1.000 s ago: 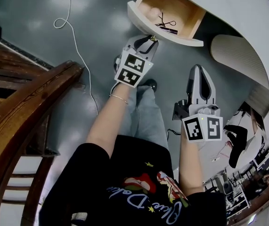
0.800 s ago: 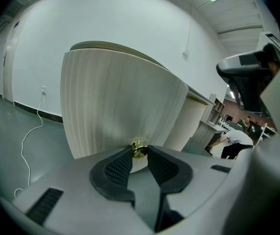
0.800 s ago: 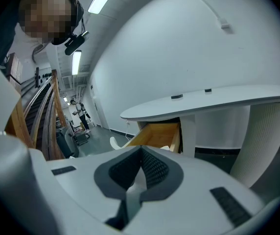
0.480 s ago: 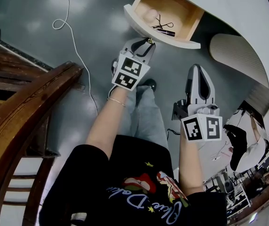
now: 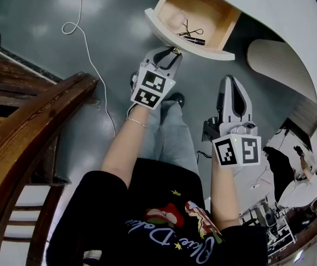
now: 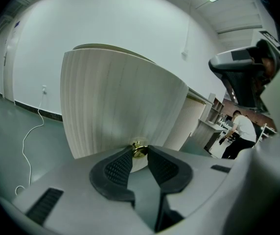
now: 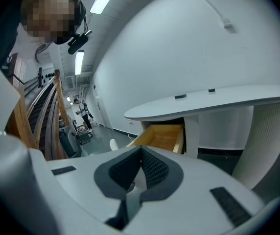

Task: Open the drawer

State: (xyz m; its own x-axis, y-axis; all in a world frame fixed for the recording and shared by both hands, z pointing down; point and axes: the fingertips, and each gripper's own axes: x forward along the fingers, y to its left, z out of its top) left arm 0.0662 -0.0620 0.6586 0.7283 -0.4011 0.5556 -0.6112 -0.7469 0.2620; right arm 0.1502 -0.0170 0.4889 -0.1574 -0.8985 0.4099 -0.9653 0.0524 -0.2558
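Observation:
The white desk drawer [image 5: 203,7] stands pulled out, its wooden inside showing, with small dark items [image 5: 192,33] lying in it. On its ribbed, curved front [image 6: 115,106] sits a small brass knob [image 6: 139,150]. My left gripper [image 5: 174,51] reaches up to that front, and its two dark pads [image 6: 119,168] close on the knob from either side. My right gripper [image 5: 229,81] hangs lower right, apart from the drawer, with its pads [image 7: 152,168] meeting at the tips and nothing between them. The open drawer [image 7: 162,133] also shows ahead in the right gripper view.
The white desk top [image 5: 291,15] curves over the drawer, and a ribbed desk leg [image 5: 280,65] stands to its right. A wooden stair railing [image 5: 31,137] fills the left. A white cable [image 5: 86,54] trails across the grey floor. A person [image 6: 240,131] stands far behind.
The drawer front and my left gripper on its knob have shifted slightly to the left in the head view. My right gripper has stayed in place.

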